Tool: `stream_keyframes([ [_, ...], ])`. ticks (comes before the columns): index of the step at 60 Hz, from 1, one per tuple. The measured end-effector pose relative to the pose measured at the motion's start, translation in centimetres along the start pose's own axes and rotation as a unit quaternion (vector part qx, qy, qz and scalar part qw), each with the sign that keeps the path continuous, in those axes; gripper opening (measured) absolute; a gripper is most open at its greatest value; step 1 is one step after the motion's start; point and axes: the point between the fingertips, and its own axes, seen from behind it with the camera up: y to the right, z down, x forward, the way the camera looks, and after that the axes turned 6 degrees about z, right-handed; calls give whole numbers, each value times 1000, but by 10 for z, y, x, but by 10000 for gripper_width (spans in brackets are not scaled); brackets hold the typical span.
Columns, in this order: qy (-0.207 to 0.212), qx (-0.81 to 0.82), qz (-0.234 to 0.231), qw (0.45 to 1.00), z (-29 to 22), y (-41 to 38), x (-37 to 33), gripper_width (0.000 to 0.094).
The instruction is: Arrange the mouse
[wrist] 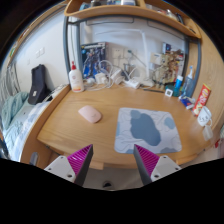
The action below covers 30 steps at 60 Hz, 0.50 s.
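Currently the tongs [115, 160] stand wide apart and empty above the desk [70, 125], well short of the mouse [90, 114].

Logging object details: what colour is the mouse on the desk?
Pale pink; the mouse shows in the gripper view, left of the grey mouse pad.

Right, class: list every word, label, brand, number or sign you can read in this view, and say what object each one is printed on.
No text can be read here.
The white bottle at the back of the desk has a label too small to read.
The packages at the desk's far end show print, but too blurred to read.
The mouse and mouse pad show no markings.
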Motion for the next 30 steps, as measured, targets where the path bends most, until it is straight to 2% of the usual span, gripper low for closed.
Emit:
stream_keyframes([
  [13,-46,-49,-38,997,-12,-42,31,820],
  [30,-69,-58,2,996,-84,-28,106,821],
])
